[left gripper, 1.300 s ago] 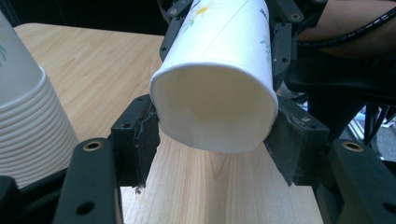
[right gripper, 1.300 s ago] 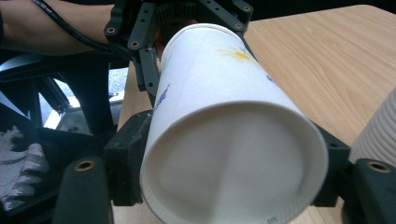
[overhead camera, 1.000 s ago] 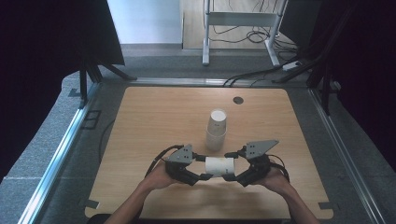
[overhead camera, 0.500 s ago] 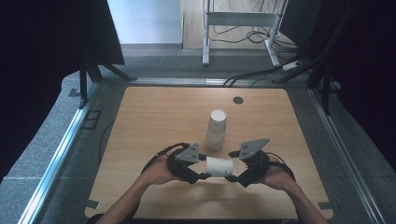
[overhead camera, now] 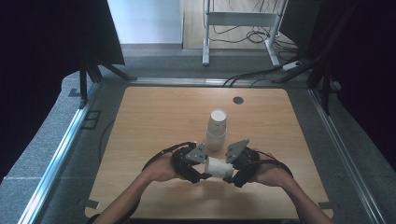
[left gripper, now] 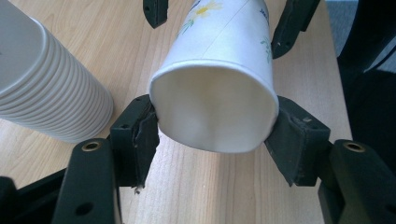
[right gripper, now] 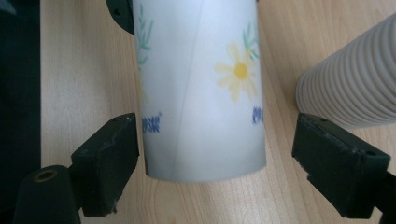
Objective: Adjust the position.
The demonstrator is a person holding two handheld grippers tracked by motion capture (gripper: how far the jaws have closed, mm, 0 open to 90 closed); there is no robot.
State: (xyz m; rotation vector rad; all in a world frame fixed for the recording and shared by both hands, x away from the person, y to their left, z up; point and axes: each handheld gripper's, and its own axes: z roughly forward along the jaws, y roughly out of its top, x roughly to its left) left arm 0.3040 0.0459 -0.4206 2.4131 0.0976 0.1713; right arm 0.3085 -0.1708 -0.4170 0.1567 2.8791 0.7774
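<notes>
A white paper cup printed with yellow flowers lies on its side, held just above the wooden table between both hands. My left gripper is shut on its rim end, and in the left gripper view the open mouth is squeezed slightly oval between the pads. My right gripper faces the base end. Its jaws have just been opening and now stand either side of the cup, the right pad clearly off it.
A tall stack of nested white paper cups stands upright just beyond the held cup, close to both grippers. A small dark round spot marks the table's far side. Black screens flank the table.
The right gripper's jaws have spread apart off the cup's base end, and that hand has shifted a little. The left gripper and the cup stay put.
</notes>
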